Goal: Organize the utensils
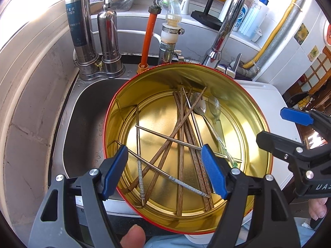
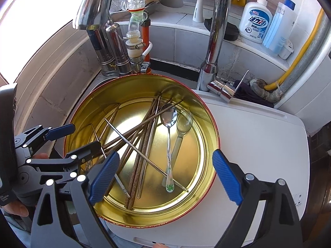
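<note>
A round gold tin (image 1: 157, 86) (image 2: 124, 91) with a red rim holds a loose, crossed pile of utensils: several wooden chopsticks (image 1: 181, 128) (image 2: 142, 142), thin metal chopsticks (image 1: 165, 136) (image 2: 140, 149), a metal spoon (image 1: 199, 105) (image 2: 168, 113) and a clear plastic spoon (image 1: 215, 107) (image 2: 184, 122). My left gripper (image 1: 164, 171) hangs open over the tin's near left side, one pad across the rim, nothing between its pads. My right gripper (image 2: 165, 177) is open wide above the tin's near right side; its right pad sits over the white board outside the rim.
The tin rests partly over a steel sink (image 1: 82, 124) and partly on a white board (image 2: 258, 144). A tall chrome faucet (image 2: 217, 41) rises behind it. Steel filter cylinders (image 1: 107, 37) stand back left, soap bottles (image 2: 255, 20) back right. A thumb (image 1: 133, 237) shows at the bottom.
</note>
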`<move>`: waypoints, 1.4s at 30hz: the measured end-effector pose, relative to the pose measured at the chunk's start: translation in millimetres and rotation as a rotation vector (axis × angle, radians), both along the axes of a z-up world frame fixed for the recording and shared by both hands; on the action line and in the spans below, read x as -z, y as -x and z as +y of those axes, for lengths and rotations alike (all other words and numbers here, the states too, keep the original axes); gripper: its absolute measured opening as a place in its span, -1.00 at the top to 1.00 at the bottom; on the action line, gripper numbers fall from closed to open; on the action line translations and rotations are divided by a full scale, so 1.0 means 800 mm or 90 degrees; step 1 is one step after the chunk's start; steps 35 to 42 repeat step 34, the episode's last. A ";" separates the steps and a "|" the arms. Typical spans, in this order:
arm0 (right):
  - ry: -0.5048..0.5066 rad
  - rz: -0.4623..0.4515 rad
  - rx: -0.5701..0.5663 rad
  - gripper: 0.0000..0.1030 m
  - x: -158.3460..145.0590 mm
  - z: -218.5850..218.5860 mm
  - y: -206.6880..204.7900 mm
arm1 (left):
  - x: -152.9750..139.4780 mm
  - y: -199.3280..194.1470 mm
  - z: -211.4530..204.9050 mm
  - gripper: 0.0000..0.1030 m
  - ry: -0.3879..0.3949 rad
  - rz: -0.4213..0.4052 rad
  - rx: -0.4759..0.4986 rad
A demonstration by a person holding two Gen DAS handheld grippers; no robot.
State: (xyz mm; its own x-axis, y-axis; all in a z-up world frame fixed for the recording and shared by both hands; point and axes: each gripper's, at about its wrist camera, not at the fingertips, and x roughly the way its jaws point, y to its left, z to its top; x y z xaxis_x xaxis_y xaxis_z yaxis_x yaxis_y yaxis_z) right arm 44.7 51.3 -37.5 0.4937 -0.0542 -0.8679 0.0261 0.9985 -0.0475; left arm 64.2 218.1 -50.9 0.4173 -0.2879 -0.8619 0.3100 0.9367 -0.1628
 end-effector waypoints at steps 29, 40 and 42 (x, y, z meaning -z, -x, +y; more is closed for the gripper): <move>-0.052 -0.068 -0.014 -0.87 -0.022 -0.047 0.084 | -0.032 0.074 -0.020 -0.70 0.000 -0.058 -0.054; -0.077 -0.086 -0.014 -0.87 -0.027 -0.105 0.122 | -0.039 0.120 -0.088 -0.70 0.016 -0.063 -0.050; -0.077 -0.086 -0.014 -0.87 -0.027 -0.105 0.122 | -0.039 0.120 -0.088 -0.70 0.016 -0.063 -0.050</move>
